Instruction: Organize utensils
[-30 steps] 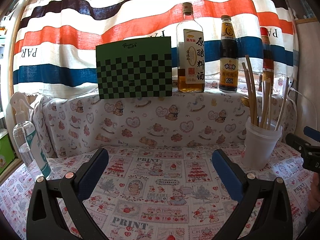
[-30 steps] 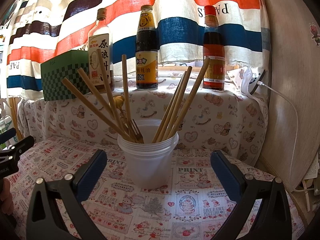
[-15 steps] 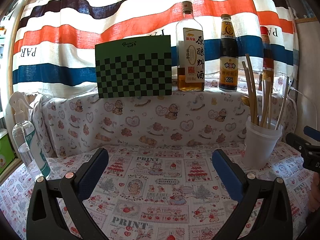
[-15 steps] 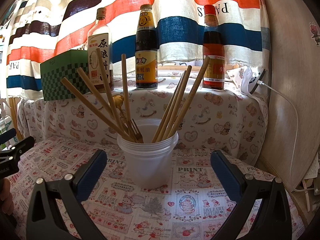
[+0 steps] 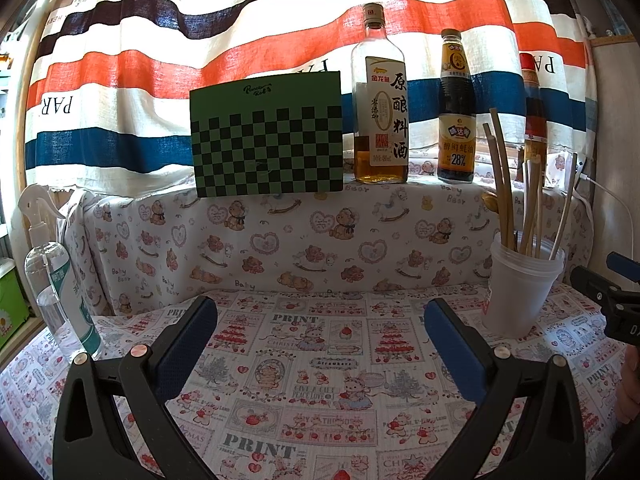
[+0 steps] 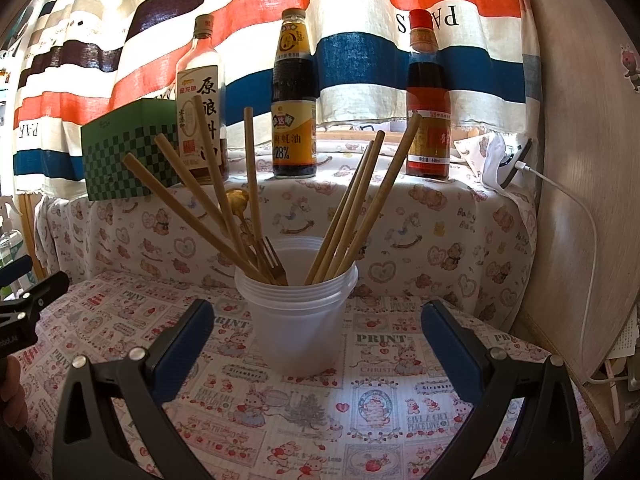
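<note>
Nothing has shifted since a second ago (both views match) | left gripper [image 5: 320,330] and right gripper [image 6: 316,330] spread wide, empty | chopsticks [image 6: 352,204] and fork [image 6: 272,256] stand in white cup [image 6: 298,320] near the table's right rear corner | fits finished or pending sorting.

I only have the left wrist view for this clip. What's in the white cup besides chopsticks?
Observer: The right wrist view shows a fork, tines up, among the chopsticks in the cup.
Operator: Is the right tool closed on anything?
Observer: No. The right tool is open and empty; the cup stands ahead of it, centred in the gap.
Operator: What is the white cable at the far right plugged into?
Observer: A dark device, propped up just right of the red-capped bottle.
</note>
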A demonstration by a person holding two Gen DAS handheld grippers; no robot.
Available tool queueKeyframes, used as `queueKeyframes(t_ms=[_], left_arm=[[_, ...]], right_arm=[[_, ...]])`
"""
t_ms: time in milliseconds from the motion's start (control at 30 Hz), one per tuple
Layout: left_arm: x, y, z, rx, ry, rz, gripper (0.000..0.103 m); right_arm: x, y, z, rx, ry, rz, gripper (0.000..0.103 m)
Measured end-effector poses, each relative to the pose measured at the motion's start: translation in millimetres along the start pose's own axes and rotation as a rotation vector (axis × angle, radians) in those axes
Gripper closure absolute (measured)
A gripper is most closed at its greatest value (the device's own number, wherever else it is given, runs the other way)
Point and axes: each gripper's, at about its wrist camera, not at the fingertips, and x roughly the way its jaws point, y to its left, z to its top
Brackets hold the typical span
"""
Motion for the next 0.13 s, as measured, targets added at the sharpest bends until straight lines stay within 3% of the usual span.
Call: queueKeyframes(t_ms=[133], left_arm=[[-0.9, 0.0, -0.1, -0.001, -0.005, -0.002, 0.0]], right_arm=[[0.1, 0.2, 0.3, 0.001, 0.002, 0.0, 0.0]])
